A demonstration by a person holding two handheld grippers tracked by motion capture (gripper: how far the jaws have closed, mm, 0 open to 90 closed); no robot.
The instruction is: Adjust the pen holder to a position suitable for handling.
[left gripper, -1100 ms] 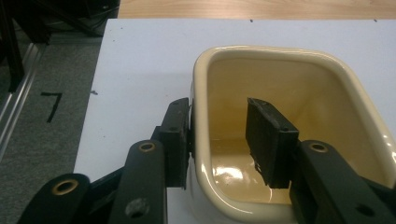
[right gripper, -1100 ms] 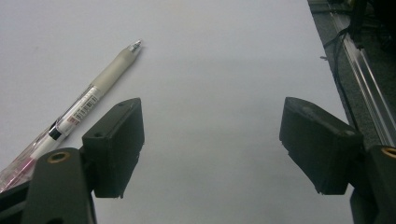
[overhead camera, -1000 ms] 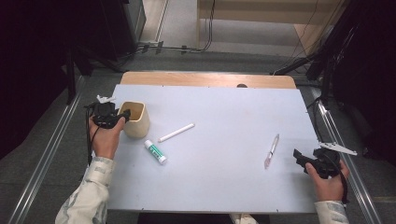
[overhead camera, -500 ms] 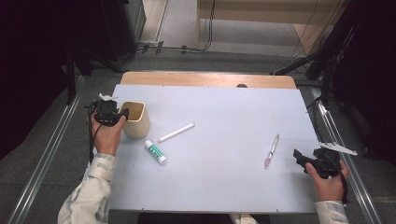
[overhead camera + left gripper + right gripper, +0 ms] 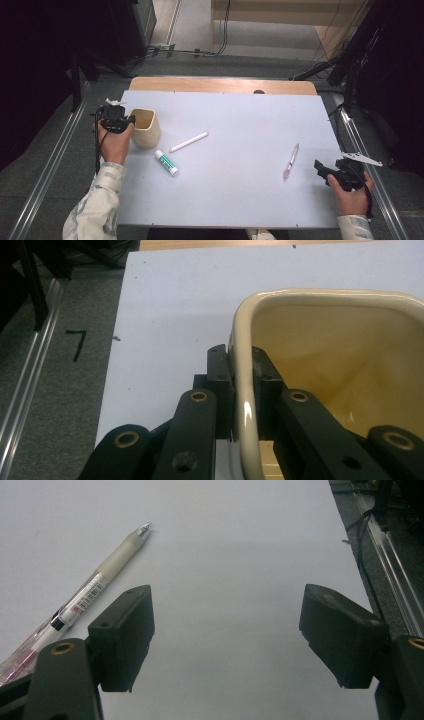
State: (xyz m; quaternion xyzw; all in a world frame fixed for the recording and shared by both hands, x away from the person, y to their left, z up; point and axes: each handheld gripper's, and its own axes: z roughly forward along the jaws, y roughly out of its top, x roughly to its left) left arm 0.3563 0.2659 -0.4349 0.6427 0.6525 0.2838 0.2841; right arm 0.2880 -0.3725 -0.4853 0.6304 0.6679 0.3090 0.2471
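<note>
The cup (image 5: pixel 145 127), a cream, square-mouthed one, stands upright near the left edge of the bench (image 5: pixel 240 200). The left tongs (image 5: pixel 121 121) have just been closing and now pinch the cup's left wall. In the left gripper view one jaw presses the outside of the rim and the other the inside, with the glossy wall of the cup (image 5: pixel 320 340) clamped between them at the left tongs (image 5: pixel 243 385). The person's left hand (image 5: pixel 114 145) holds that gripper just left of the cup, the patterned sleeve (image 5: pixel 92 210) running down toward the near edge of the bench.

Just right of the cup, on the near side, lies a small white tube with a green label (image 5: pixel 166 162), flat on the bench. A white marker (image 5: pixel 188 142) lies beside the tube, a little farther right of the cup, slanting up to the right.

Well apart from the cup, toward the right side of the bench, a pen (image 5: pixel 290 161) lies flat. The right tongs (image 5: pixel 325 172) rest farther right again, at the bench's right edge, held in the right hand (image 5: pixel 351 192). In the right gripper view the right tongs (image 5: pixel 225 630) are spread wide with only bare bench between them, and the pen (image 5: pixel 85 595), clear-bodied with a pale grip and a barcode label, lies just outside the left jaw.
</note>
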